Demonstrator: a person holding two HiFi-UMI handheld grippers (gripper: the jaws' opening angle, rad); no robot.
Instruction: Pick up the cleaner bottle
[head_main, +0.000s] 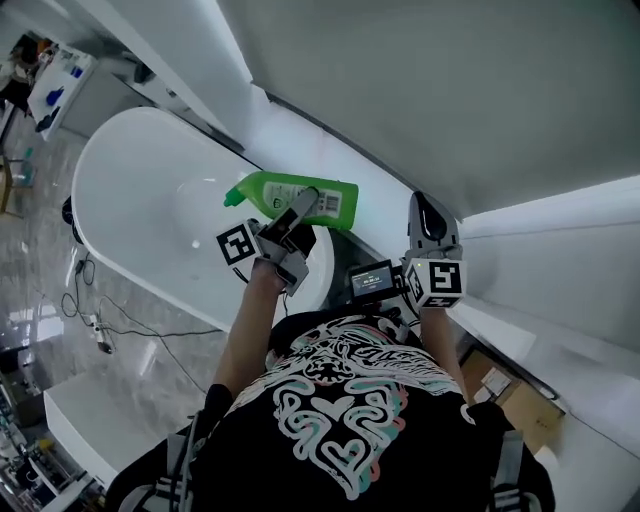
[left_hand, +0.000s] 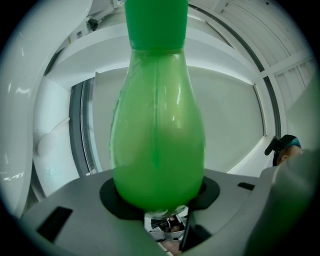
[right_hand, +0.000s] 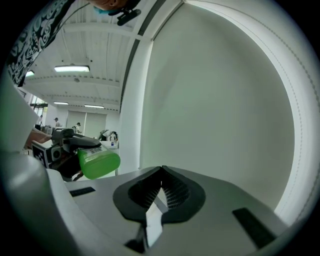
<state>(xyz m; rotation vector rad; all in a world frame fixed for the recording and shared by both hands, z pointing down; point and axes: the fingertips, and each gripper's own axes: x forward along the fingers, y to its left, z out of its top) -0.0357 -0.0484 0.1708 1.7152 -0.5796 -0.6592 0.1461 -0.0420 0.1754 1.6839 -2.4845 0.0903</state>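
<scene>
A white freestanding bathtub (head_main: 130, 200) is seen filling the left of the head view, set on a grey marbled floor (head_main: 40, 300) beside a long white wall ledge (head_main: 330, 150). The lower middle of that view is taken up by the person's black shirt (head_main: 340, 420), printed with a white and pale pattern. A brown cardboard box (head_main: 510, 400) is seen at the lower right, against the base of the ledge.

The green cleaner bottle (head_main: 295, 192) is held lying roughly level over the near end of the tub, where the rim meets the ledge. Its cap is turned towards the tub's basin and its barcode label is at the other end. In the right gripper view its base is seen at the left, clear of any surface, with the open room behind it.

The bottle is clamped by the left claw (head_main: 300, 210) across its wide lower body. In the left gripper view the green body is seen wedged between the two grey jaws, which are spread wide around it, with the cap at the top of the picture.

The right claw (right_hand: 161, 172) is held apart from the bottle, to its right, and is pointed at the white wall. Its jaws are brought together and nothing is held between them.

A thin black cable (head_main: 120, 320) is trailed across the floor beside the tub.
</scene>
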